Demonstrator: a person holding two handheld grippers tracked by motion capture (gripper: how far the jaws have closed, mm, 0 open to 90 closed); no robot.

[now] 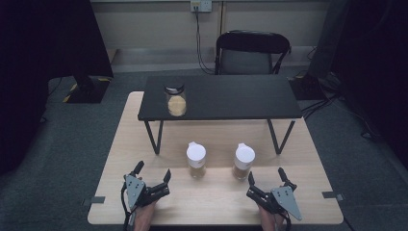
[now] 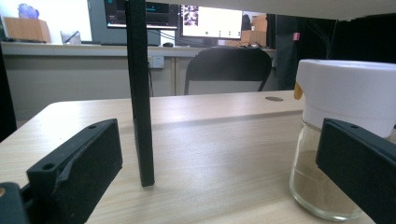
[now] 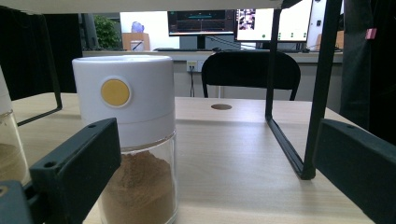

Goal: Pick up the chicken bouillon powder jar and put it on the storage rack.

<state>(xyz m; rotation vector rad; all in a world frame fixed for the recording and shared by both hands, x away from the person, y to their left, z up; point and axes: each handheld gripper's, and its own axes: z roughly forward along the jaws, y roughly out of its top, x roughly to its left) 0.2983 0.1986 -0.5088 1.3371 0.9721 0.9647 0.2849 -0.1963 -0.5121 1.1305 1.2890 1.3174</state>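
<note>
Two glass jars with white lids and brown powder stand on the wooden table (image 1: 308, 187): the left jar (image 1: 196, 159) and the right jar (image 1: 243, 160). A third jar (image 1: 175, 100) with a dark lid sits on the black shelf (image 1: 231, 96). My left gripper (image 1: 153, 171) rests open near the front edge, left of the left jar. My right gripper (image 1: 266, 175) is open just right of the right jar. In the left gripper view, the left gripper (image 2: 219, 163) is wide open with the left jar (image 2: 345, 93) at its right jaw. In the right gripper view, the right gripper (image 3: 219, 168) is open beside the right jar (image 3: 130, 116).
The black shelf stands on thin legs (image 2: 140, 93) (image 3: 317, 93) across the back half of the table. A black folding chair (image 1: 251, 52) is behind the table. The left jar's edge (image 3: 7, 149) shows at the left of the right gripper view.
</note>
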